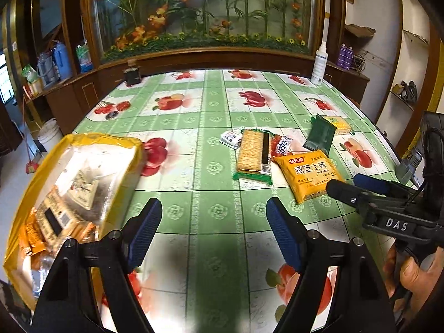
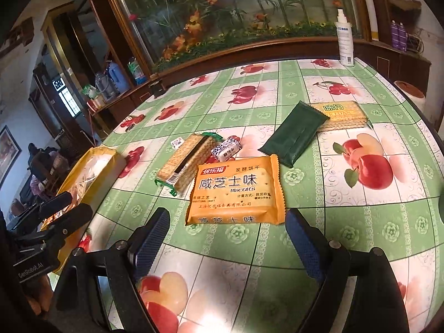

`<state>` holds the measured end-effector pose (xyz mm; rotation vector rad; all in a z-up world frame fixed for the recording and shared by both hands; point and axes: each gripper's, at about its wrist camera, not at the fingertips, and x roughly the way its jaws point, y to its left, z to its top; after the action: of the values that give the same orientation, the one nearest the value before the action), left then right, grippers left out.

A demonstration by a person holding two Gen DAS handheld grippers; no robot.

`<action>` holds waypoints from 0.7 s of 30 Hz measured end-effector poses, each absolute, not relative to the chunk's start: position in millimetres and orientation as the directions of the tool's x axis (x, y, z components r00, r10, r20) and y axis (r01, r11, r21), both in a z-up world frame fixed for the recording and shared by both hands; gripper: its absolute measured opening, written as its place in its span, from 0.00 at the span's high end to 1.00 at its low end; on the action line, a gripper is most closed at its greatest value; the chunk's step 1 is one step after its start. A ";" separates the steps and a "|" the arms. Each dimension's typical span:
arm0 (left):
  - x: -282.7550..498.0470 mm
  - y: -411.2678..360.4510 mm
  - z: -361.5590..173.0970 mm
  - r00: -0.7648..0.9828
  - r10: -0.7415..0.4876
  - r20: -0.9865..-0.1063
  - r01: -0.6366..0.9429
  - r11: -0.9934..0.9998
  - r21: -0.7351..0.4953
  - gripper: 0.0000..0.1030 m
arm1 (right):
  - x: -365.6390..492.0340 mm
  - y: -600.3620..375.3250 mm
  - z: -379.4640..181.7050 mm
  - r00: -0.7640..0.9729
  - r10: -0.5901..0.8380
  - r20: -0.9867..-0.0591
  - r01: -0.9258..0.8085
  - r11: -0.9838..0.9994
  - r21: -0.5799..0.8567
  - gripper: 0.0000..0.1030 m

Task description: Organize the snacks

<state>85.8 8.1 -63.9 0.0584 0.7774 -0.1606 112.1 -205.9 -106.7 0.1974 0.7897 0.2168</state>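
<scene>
A yellow box (image 1: 83, 166) holding several snack packs sits at the table's left edge; its far end is the yellow box (image 2: 97, 163) in the right wrist view. Loose on the fruit-print cloth lie an orange biscuit pack (image 2: 236, 191), a clear cracker pack (image 2: 186, 163), a dark green packet (image 2: 291, 136), a yellow-labelled cracker pack (image 2: 341, 115) and small wrapped candies (image 2: 226, 149). My left gripper (image 1: 213, 216) hovers open over bare cloth, right of the box. My right gripper (image 2: 227, 227) stands open just short of the orange biscuit pack (image 1: 308, 174), nothing between its fingers (image 1: 344, 191).
A white spray bottle (image 2: 344, 41) stands at the table's far right corner, a small dark box (image 1: 131, 76) at the far left. A wooden cabinet with a flower display runs behind the table. A white bucket (image 1: 50, 134) stands on the floor at left.
</scene>
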 end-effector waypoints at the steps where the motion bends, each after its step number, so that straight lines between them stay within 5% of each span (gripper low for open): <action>1: 90.1 7.2 -65.9 0.693 -0.129 -0.709 0.168 0.986 -0.015 0.25 | 116.3 -204.4 -108.6 0.677 0.261 -0.688 -0.118 0.961 0.249 0.15; 21: 144.5 -8.2 -72.7 0.631 -0.207 -0.747 0.242 0.968 -0.064 0.25 | 167.6 -166.0 -132.2 0.631 0.006 -0.776 -0.082 0.995 -0.059 0.14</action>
<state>144.5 -8.2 -72.7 0.0437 0.8496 -0.2574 167.6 -166.0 -132.2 -0.0916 0.8868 0.0503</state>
